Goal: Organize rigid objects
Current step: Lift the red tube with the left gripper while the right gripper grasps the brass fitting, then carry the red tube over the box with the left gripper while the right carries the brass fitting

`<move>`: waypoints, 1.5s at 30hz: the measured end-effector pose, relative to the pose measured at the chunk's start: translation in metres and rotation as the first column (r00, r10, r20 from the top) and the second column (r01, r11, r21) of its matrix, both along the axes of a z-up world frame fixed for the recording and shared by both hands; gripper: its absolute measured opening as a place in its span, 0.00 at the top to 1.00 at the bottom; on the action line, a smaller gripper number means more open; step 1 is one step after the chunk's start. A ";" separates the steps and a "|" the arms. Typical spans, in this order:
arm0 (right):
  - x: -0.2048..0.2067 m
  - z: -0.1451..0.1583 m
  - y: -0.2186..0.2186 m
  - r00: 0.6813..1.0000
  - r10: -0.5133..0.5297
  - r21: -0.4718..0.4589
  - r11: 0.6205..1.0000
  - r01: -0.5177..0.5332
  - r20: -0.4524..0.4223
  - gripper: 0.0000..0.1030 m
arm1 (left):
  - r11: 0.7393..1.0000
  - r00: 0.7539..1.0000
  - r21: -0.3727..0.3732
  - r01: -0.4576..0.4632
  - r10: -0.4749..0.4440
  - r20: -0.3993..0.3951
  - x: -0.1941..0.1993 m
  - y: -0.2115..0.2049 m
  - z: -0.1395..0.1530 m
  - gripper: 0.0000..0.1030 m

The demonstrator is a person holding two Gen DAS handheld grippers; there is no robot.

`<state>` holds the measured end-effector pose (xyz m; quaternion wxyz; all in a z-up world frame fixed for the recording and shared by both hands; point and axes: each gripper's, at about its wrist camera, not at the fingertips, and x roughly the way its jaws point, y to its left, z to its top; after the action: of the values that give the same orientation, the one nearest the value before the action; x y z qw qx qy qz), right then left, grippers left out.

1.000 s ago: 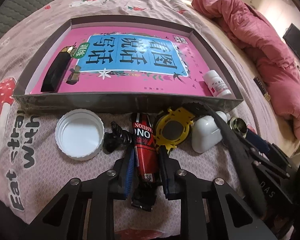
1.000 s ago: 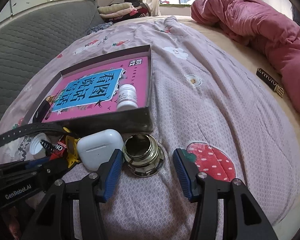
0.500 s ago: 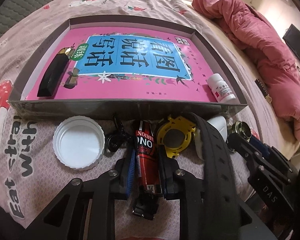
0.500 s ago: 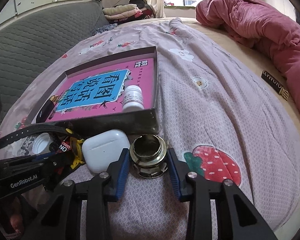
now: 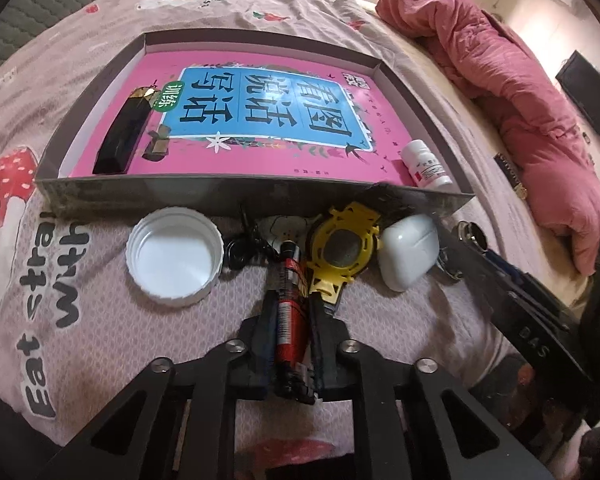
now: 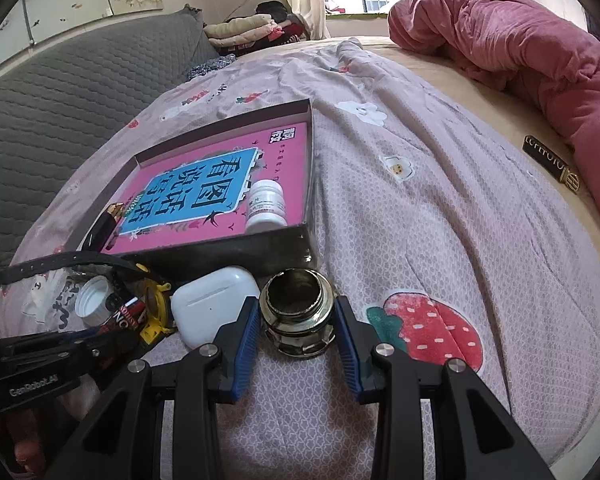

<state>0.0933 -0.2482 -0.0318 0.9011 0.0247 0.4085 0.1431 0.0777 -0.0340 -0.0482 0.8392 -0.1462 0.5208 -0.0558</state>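
Left-wrist view: my left gripper (image 5: 290, 312) is clenched on the red battery (image 5: 290, 304), which lies lengthwise between the pads on the bedspread (image 5: 100, 320). The battery sits just short of the box (image 5: 236, 192), between the white cap (image 5: 175, 255) and the yellow ring (image 5: 342, 250). The white earbud case (image 5: 408, 254) lies to the right of the ring. Inside the box, a black bar (image 5: 124, 140) rests at the left side and a white bottle (image 5: 426, 164) at the right corner. Step in hand, as I judge it: the grasp is complete; transfer to the box is not yet done. The next move calls for a lift high enough to clear the near wall, then a placement on a free part of the pink floor. The gripper pitches steeply down toward the bedspread.

Right-wrist view: my right gripper (image 6: 296, 320) stands around the metal fitting (image 6: 298, 316), with the blue pads (image 6: 246, 336) against or very near its flanks. The fitting stands upright on the bedspread, just in front of the box's near right corner and beside the earbud case. I judge this a grasp made, lift pending. The next move calls for firm pressure, since the fitting is round and may be heavy. The gripper points obliquely down; my left tool shows at lower left.
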 end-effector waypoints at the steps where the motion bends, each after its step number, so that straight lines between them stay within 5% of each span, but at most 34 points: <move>1: 0.000 0.000 0.000 1.000 0.000 0.002 1.000 0.000 0.001 0.64 | 1.000 1.000 -0.021 -0.004 0.004 -0.005 -0.001 0.002 0.000 0.90; 10: -0.002 0.002 0.001 1.000 0.004 0.000 1.000 -0.004 0.009 0.64 | 0.998 0.999 -0.063 -0.016 0.013 -0.042 0.002 0.004 -0.004 0.90; 17: -0.002 0.004 0.002 1.000 0.007 0.005 1.000 -0.007 0.014 0.64 | 1.000 0.998 -0.025 0.004 -0.006 -0.060 0.014 -0.003 -0.009 0.90; 45: -0.042 0.050 0.013 0.978 0.053 -0.048 0.998 -0.044 0.204 0.64 | 0.998 0.991 -0.022 -0.061 0.063 0.114 -0.028 0.047 0.060 0.90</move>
<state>0.0513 -0.2356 0.0178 0.9349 -0.0195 0.3170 0.1581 0.0496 0.0132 0.0116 0.8678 -0.1668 0.4662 -0.0428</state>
